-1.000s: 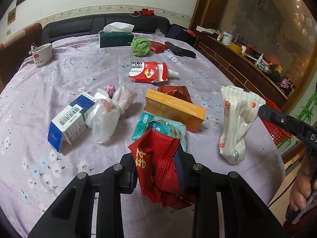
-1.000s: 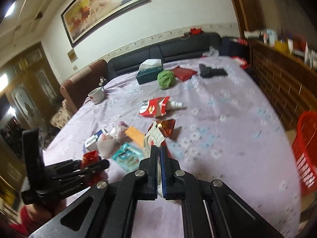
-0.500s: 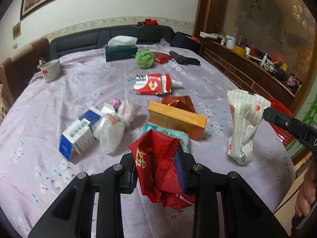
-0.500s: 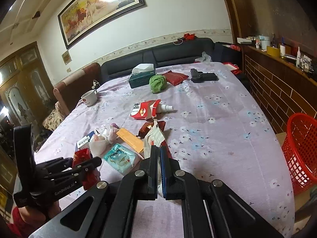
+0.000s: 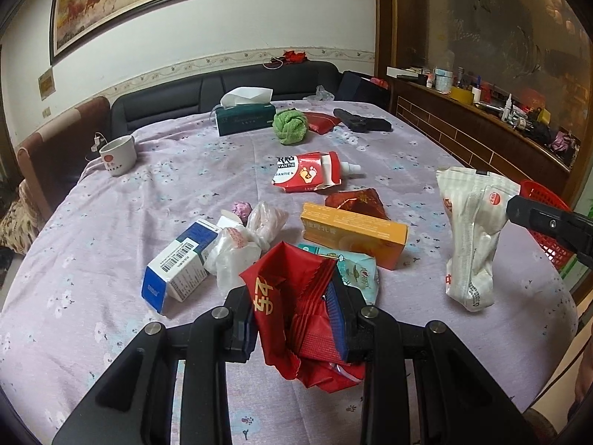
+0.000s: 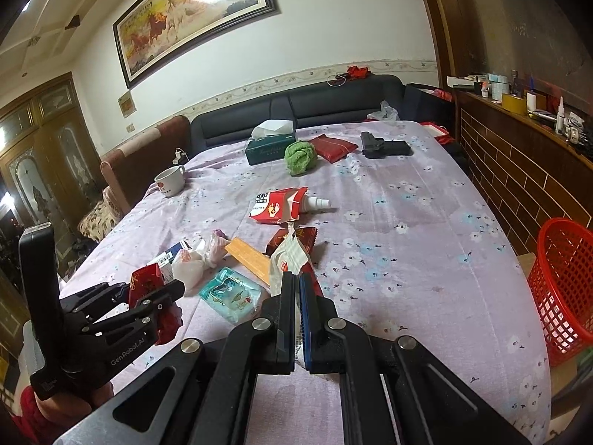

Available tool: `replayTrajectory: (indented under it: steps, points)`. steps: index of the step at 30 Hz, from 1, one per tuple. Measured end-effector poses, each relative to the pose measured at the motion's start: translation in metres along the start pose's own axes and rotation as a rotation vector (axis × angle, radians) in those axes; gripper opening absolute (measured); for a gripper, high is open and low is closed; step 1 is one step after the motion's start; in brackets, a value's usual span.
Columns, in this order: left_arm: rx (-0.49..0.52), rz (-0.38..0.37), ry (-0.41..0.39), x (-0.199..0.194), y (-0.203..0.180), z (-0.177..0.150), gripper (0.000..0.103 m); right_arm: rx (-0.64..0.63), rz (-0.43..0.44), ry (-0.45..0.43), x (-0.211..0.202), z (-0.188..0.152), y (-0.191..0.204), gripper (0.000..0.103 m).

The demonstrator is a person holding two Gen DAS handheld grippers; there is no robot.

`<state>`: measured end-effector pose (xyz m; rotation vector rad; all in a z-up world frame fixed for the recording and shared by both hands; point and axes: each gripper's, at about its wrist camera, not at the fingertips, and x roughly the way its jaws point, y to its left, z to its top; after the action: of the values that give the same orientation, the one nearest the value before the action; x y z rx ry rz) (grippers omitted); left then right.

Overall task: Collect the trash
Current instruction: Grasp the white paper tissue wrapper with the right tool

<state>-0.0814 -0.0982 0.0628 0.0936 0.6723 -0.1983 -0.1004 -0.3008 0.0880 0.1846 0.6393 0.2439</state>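
Left wrist view: left gripper (image 5: 296,307) w/ jaws clamped on a crumpled red foil wrapper w/ gold print (image 5: 292,304), held up off the lilac flowered cloth on the bench (image 5: 129,193). Right gripper (image 6: 296,296) has jaws closed tight on a crinkled white plastic packet w/ red marks (image 5: 472,237), also lifted clear of the cloth; in right wrist view that packet (image 6: 287,259) sticks up just past the jaw tips. Rest of the trash lies mid-bench: blue & white carton w/ barcode (image 5: 178,265) on its side, touching a bunched clear plastic bag (image 5: 241,244); small pink crumpled ball (image 5: 241,209) just behind the bag; long orange cardboard box (image 5: 352,233) to the right, w/ a dark red foil pouch (image 5: 355,202) behind it & a teal wet-wipe pack (image 5: 355,272) in front, partly under the red wrapper from this angle. Red & white spout pouch w/ footprint logo (image 5: 307,172) lies further back. Far end: green tissue box (image 5: 244,118), green knitted ball (image 5: 291,126), flat red packet (image 5: 320,122), black pistol-shaped object (image 5: 361,122). White mug w/ red logo (image 5: 116,155) near the left edge. Red plastic mesh basket (image 6: 563,282) stands off the bench's right side, well apart from both grippers; contents not visible.
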Motion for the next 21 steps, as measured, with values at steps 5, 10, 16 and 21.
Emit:
replayTrajectory:
  steps: [5,10,16,21]
  points:
    - [0.007,0.012,-0.004,-0.0012,-0.0002,-0.0013,0.030,-0.007,-0.001,-0.001,0.0005,-0.0007,0.0023,0.003]
    - [0.006,0.011,-0.005,-0.0016,-0.0004,-0.0014,0.030,-0.009,0.000,-0.002,-0.0009,-0.0008,0.0040,0.003]
    - [0.008,0.011,-0.003,-0.0024,-0.0004,-0.0026,0.030,-0.011,-0.001,-0.004,-0.0030,-0.0009,0.0060,0.003]
    - [0.012,0.010,-0.001,-0.0039,-0.0021,-0.0037,0.030,-0.010,-0.001,-0.005,-0.0038,-0.0008,0.0063,0.003]
